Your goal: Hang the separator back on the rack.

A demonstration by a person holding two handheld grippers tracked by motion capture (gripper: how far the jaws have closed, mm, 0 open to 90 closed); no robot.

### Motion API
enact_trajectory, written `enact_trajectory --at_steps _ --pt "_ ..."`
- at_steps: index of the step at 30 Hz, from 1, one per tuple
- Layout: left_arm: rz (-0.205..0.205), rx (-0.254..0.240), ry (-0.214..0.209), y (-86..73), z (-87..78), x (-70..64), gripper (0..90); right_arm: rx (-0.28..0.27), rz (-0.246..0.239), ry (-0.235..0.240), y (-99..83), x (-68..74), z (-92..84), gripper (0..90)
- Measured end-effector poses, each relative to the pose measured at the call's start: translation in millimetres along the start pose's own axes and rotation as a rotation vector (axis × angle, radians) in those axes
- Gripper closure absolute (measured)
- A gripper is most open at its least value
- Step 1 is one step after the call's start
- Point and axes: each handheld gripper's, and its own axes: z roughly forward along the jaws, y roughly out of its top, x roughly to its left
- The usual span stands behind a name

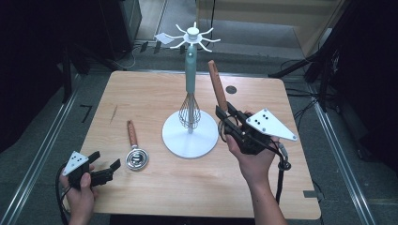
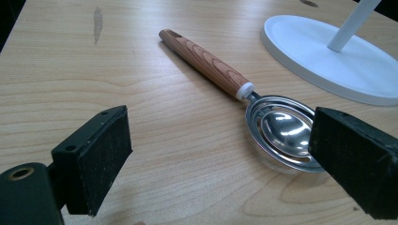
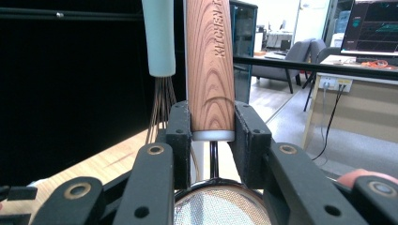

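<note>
Left gripper point(image 1: 107, 167): jaws open, empty, low over the table point(image 1: 141, 89) near its front left corner. Just beside it lies an egg separator point(image 1: 135, 152) with a wooden handle. Centre: white stand point(image 1: 190, 136) carrying a teal-handled whisk point(image 1: 190, 101). Right gripper point(image 1: 228, 123): jaws clamped on the strainer point(image 3: 210, 70), held upright beside the stand; wood-grain handle, white collar, fine mesh bowl.

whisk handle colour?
Pale teal-green; the whisk hangs on the white stand. Clearest in the high view.
</note>
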Motion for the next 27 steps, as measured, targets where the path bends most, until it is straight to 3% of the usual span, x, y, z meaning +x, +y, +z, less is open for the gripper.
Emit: enact_trajectory --at_steps 18,27 --pt "0.001 0.001 -0.002 0.0 0.1 0.2 6.9 -0.058 -0.014 -0.028 17.5 2.7 -3.0 72.3" --pt "0.001 0.001 -0.003 0.0 0.0 0.3 6.9 -0.061 -0.02 -0.033 21.7 4.5 0.7 72.3"
